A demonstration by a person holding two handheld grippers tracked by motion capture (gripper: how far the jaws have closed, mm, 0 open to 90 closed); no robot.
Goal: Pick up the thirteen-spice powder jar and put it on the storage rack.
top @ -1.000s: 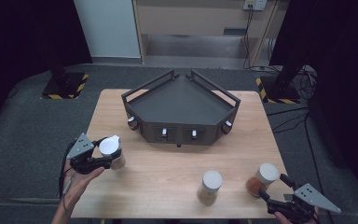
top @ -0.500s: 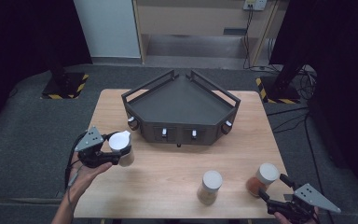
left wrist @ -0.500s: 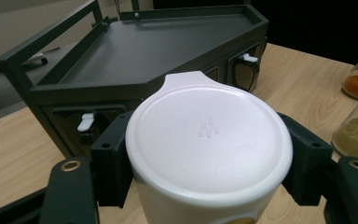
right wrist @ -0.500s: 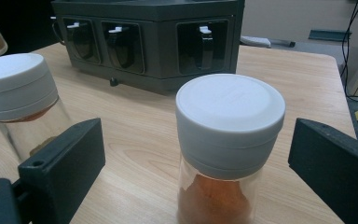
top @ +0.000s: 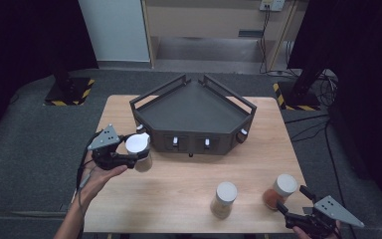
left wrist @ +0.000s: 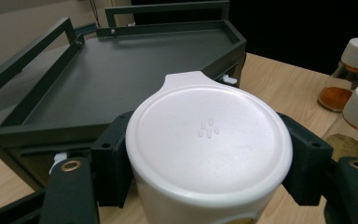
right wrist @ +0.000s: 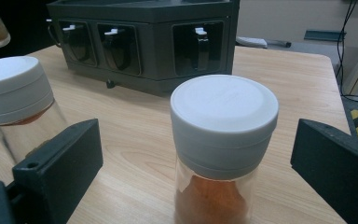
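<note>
My left gripper [top: 138, 155] is shut on a white-lidded spice jar [top: 138, 144] and holds it off the table, just left of the dark rack's front. In the left gripper view the jar's lid [left wrist: 209, 140] sits between both jaws, with the rack tray [left wrist: 121, 74] behind it. My right gripper [top: 291, 197] rests at the table's front right corner. Its jaws have just been opening and stand apart on either side of an upright jar of orange spice [right wrist: 223, 140], clear of the glass. That jar [top: 280, 190] stands on the wood.
A dark angular rack [top: 191, 107] with a railed tray on top and several front compartments takes up the middle back of the wooden table [top: 179, 189]. Another white-lidded jar [top: 224, 199] with tan spice stands left of the orange one, seen also as jar [right wrist: 14, 102].
My left gripper has carried its jar up and to the right, toward the rack's front left corner. The right gripper has stayed put, and both standing jars are where they were.
</note>
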